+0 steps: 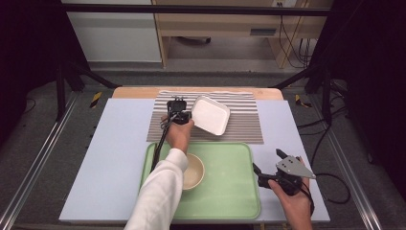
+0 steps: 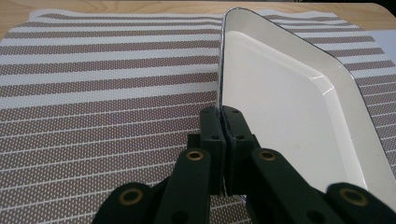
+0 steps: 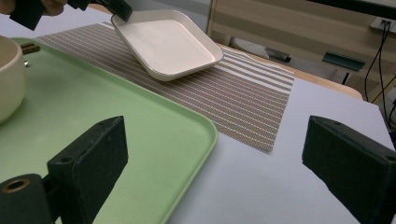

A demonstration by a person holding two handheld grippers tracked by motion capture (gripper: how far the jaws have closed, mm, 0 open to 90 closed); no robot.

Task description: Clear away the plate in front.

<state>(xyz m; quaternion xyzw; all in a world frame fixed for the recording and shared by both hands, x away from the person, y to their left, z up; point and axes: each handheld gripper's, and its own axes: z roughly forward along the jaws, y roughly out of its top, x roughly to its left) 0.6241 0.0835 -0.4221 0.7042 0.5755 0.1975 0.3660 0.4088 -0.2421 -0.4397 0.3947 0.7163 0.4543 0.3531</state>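
Observation:
A white rectangular dish (image 1: 210, 115) hangs tilted over the striped placemat (image 1: 239, 127), its far end low on the mat. My left gripper (image 1: 181, 116) is shut on the dish's near rim; in the left gripper view the black jaws (image 2: 223, 126) pinch the rim of the dish (image 2: 289, 107). A cream bowl (image 1: 194, 171) stands on the green tray (image 1: 230, 191), partly behind the left sleeve. My right gripper (image 1: 268, 165) stands open beside the tray's right edge, with nothing between its fingers (image 3: 91, 158). The right gripper view shows the dish (image 3: 168, 44), the tray (image 3: 140, 126) and the bowl (image 3: 9, 79).
A pale blue sheet (image 1: 110, 158) covers the table, with a wooden edge (image 1: 139, 91) at the back. Black frame legs (image 1: 60, 86) stand at both far corners. Cables (image 1: 330, 182) lie right of the table. Bare sheet stretches left of the tray.

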